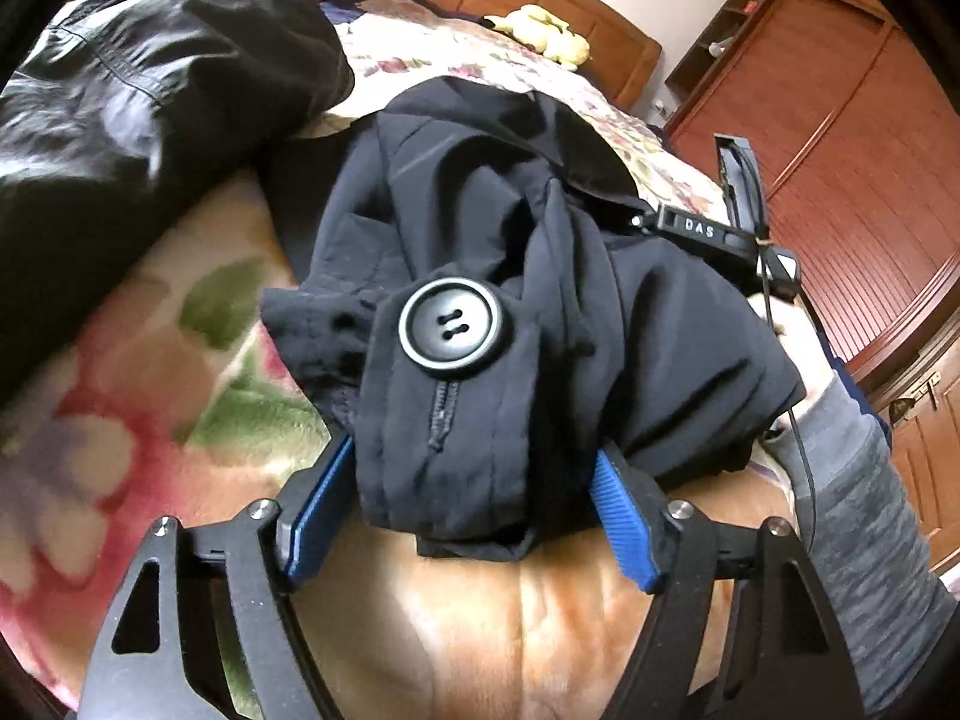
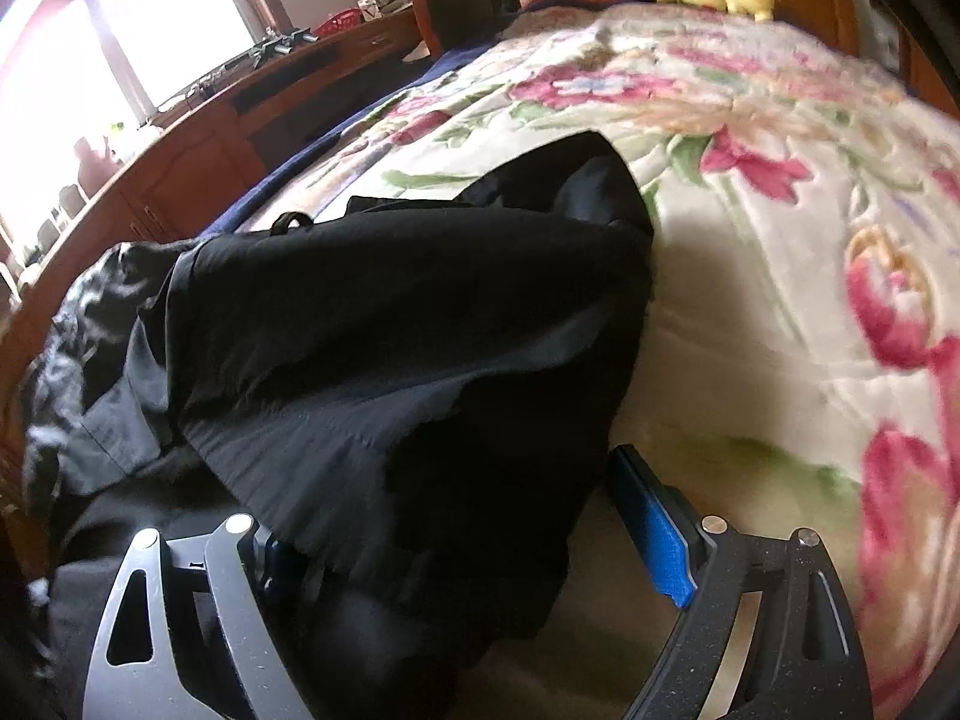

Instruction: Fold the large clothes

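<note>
The left gripper [image 1: 474,498] has its blue-padded jaws set wide with dark cloth bunched between them; the right gripper [image 2: 480,516] likewise holds its jaws spread around cloth; a grey-sleeved forearm [image 1: 852,480] reaches in at right.

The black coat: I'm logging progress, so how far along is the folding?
Done: nothing neat shows. In hand: the black coat is bunched, its button tab between the left hand-held gripper fingers; fabric also lies between the right hand-held gripper fingers. Left: spreading it on the floral blanket and folding.
</note>
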Available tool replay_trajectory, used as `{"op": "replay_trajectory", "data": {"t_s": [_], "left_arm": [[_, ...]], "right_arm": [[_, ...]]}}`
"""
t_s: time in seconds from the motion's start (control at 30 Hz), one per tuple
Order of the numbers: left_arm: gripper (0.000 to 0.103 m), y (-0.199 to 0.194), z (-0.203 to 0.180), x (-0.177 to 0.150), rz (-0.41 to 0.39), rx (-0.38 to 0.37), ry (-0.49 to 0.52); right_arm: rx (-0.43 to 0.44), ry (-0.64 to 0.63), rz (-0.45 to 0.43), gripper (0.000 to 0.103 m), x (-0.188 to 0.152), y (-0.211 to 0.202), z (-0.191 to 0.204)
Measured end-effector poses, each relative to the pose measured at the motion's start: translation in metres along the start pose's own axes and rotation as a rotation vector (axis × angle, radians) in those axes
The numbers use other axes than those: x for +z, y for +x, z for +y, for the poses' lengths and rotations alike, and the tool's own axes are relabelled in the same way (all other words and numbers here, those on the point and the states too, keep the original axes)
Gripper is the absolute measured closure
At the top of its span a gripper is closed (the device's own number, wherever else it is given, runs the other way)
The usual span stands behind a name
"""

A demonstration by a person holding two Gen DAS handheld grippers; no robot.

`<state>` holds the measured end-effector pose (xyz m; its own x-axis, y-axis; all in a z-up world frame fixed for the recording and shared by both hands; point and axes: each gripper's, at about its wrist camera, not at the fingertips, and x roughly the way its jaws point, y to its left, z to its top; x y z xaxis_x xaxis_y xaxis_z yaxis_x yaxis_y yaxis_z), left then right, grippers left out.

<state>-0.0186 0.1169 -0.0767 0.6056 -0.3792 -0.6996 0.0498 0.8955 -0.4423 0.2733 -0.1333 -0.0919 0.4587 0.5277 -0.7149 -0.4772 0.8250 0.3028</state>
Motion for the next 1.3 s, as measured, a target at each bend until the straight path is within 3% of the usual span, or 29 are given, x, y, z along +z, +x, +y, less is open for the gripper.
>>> {"op": "replay_trajectory", "data": {"t_s": [0.1,0.27,0.3,0.33,0.4,0.63,0.93,1.07,1.3], "left_arm": [[0.029,0.001,-0.003,0.001,0.001,-0.005,0.020],[0.069,-0.003,-0.002,0.006,-0.023,-0.067,0.026],[0.072,-0.006,-0.004,0.006,-0.033,-0.069,0.038],[0.076,-0.009,-0.008,0.006,-0.048,-0.061,0.063],[0.081,-0.020,-0.019,0.007,-0.086,-0.043,0.110],[0.084,-0.054,-0.045,0.020,-0.184,-0.045,0.219],[0.084,-0.113,-0.028,0.053,-0.321,-0.032,0.282],[0.084,-0.149,0.002,0.071,-0.380,0.034,0.300],[0.084,-0.205,0.082,0.100,-0.444,0.246,0.294]], "right_arm": [[0.076,0.034,0.010,0.017,0.003,0.009,-0.004],[0.133,0.007,-0.008,0.053,0.000,0.004,0.003],[0.136,-0.004,-0.025,0.066,0.000,-0.002,0.003],[0.132,-0.017,-0.044,0.073,-0.001,-0.010,0.005],[0.099,-0.056,-0.084,0.078,-0.004,-0.026,0.014],[0.035,-0.114,-0.260,0.084,-0.010,-0.102,0.041],[0.034,-0.186,-0.356,0.085,0.008,-0.149,0.098],[0.086,-0.229,-0.381,0.085,0.024,-0.149,0.140],[0.238,-0.278,-0.404,0.085,0.054,-0.099,0.241]]}}
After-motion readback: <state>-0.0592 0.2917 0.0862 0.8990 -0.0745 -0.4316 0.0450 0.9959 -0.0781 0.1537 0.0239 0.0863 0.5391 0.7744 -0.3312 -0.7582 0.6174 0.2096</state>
